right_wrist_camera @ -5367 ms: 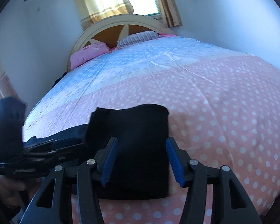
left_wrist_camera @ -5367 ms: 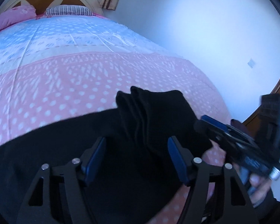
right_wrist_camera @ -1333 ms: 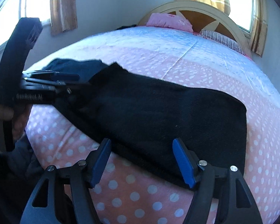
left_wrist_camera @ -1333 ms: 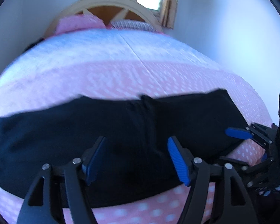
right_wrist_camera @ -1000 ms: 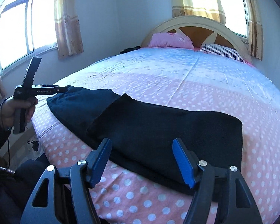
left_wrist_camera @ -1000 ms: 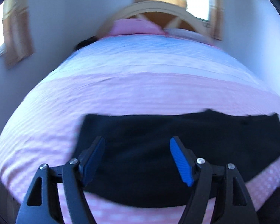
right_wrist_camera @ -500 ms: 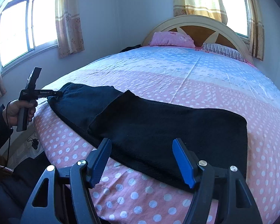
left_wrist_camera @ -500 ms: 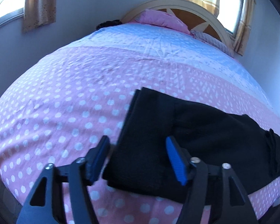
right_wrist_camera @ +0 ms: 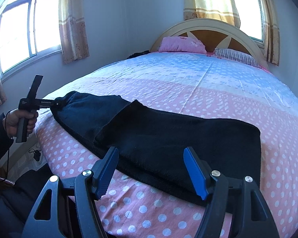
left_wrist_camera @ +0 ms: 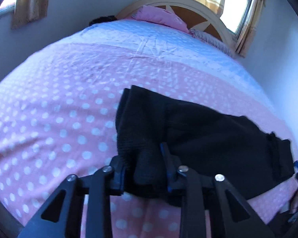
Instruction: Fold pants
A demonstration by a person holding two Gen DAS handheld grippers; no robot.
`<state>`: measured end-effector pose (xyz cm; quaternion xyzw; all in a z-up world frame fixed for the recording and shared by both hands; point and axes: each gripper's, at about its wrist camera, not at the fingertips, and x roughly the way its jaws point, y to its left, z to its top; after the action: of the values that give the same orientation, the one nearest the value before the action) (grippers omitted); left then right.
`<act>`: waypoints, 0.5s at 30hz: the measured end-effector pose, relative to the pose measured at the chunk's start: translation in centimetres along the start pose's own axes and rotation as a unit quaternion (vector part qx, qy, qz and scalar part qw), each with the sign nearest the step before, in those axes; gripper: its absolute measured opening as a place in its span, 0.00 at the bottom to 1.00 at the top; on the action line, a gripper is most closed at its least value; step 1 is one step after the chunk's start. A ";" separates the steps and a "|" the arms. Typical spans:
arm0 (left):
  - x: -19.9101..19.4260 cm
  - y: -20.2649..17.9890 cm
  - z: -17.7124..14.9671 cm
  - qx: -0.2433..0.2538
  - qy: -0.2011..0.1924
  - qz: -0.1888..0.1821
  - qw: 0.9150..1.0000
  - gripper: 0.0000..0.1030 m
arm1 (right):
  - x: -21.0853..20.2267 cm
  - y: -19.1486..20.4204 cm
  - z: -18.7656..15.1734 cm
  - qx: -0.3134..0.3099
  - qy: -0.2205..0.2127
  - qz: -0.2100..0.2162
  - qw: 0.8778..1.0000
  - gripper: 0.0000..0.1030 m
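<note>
Half a second earlier the left gripper [left_wrist_camera: 144, 164] had been spread wide above the end of the pants; now its jaws had drawn together on a bunched handful of black cloth at that end.

On the bed [right_wrist_camera: 218, 87], with its pink dotted cover, the pants [right_wrist_camera: 168, 134] lay as a long dark band across the near edge, running from about nine o'clock to three o'clock in the right wrist view. They looked already doubled, one layer lying on another with a step showing partway along. To my eye the lengthwise fold was done, and the crosswise folds, bringing one end over toward the other, were still left.

A hand [right_wrist_camera: 19, 119] at nine o'clock in that view held the left gripper's handle, its tips buried in the far end of the cloth. The right gripper [right_wrist_camera: 153, 170] hung at six o'clock with its blue pads wide apart and nothing between them, just short of the pants' near hem and not touching it.
</note>
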<state>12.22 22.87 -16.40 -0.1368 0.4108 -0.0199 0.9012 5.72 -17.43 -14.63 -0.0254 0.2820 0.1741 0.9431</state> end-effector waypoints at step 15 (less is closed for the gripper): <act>-9.3 -13.1 4.0 0.046 -0.073 -0.161 0.983 0.26 | -3.0 -5.8 1.3 0.079 0.009 -0.125 0.989 0.67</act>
<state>10.02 12.59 -3.66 -0.1602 0.3152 -0.1738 0.9191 6.08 -23.66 -12.26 0.0127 0.2981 0.0322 0.9539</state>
